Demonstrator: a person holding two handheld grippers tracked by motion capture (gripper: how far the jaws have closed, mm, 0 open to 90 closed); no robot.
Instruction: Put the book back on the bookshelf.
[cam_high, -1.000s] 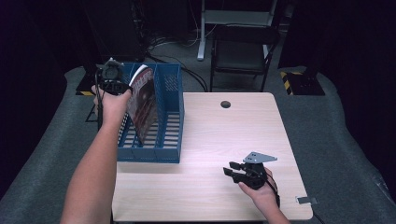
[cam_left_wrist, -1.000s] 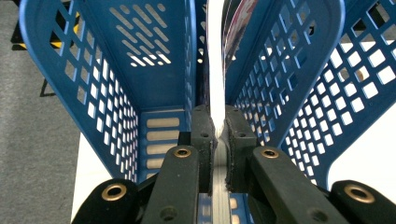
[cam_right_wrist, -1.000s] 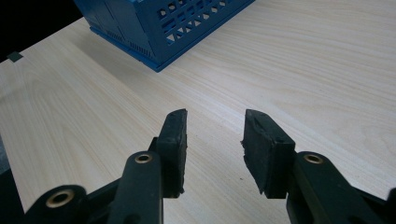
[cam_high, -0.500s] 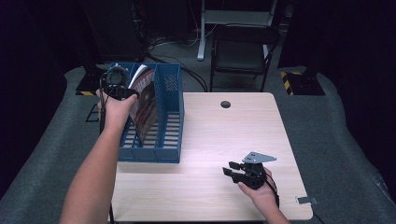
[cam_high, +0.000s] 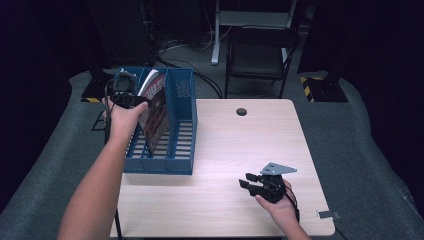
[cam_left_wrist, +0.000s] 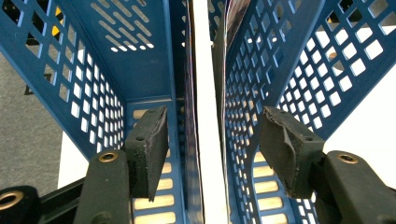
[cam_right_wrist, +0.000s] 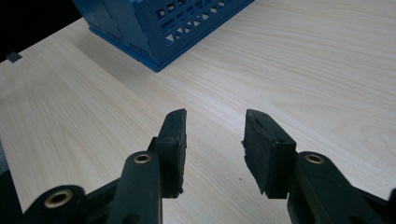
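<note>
Because the magazine (cam_high: 156, 112) now stands on edge inside the blue file rack (cam_high: 182, 125), leaning against a divider that props it, the left gripper (cam_high: 131, 99) no longer has to carry it. Its fingers (cam_left_wrist: 148, 148) have just been opening and now stand spread on either side of the magazine's edge (cam_left_wrist: 205, 116) without pressing on it; in the left gripper view a clear gap shows between each pad and the paper. The rack's lattice walls rise close on both sides of the fingers there, which I judge is why the hand comes in from above, along the slot, rather than from the side.

On the counter (cam_high: 225, 145) the rack sits at about ten o'clock, its slots running from the near edge to the far one, and the magazine is in the second slot from the left, tilted with its top toward the left. The hand hovers over the rack's far end.

The right gripper (cam_high: 250, 182) rests at about five o'clock, well apart from the rack. Its fingers (cam_right_wrist: 173, 147) are spread with nothing between them, only bare wood beneath. It seems parked there to stay out of the way, since slotting one thin magazine needs a single hand.

The placing looks essentially done.
</note>
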